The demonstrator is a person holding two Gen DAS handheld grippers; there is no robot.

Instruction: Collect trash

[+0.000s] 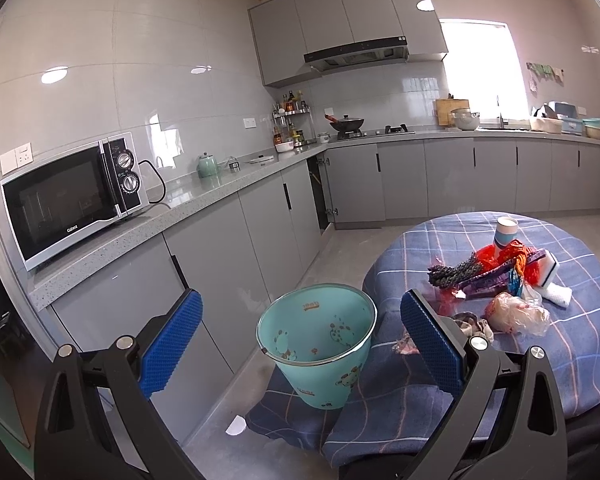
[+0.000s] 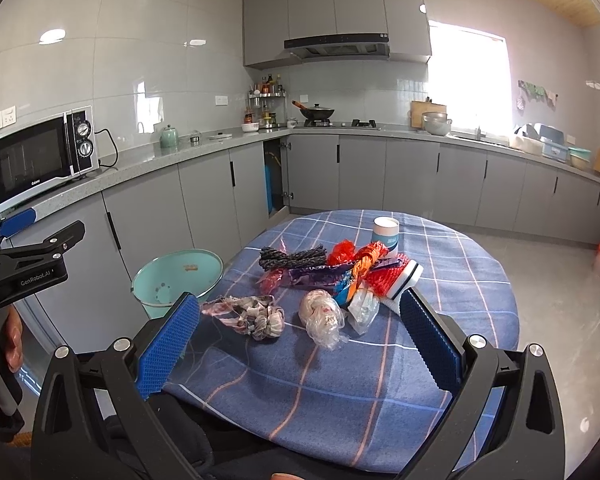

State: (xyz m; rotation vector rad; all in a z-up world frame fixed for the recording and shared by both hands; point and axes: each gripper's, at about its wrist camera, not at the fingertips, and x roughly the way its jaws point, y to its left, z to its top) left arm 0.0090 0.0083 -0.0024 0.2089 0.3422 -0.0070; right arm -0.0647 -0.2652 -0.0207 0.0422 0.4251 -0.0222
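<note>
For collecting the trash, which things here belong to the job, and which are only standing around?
For the job:
- teal bin beside the table
- crumpled clear plastic bag
- checked rag
- dark rope bundle
- red and orange wrappers
- paper cup

Only standing around:
- microwave
- green kettle
- wok
- spice rack

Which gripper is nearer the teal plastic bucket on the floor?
Left. The left gripper hovers open directly over the teal plastic bucket; the right gripper sits open over the table's trash, beside it.

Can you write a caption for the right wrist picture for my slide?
Open right gripper hovers over a checked table of trash, teal bucket beside it.
</note>
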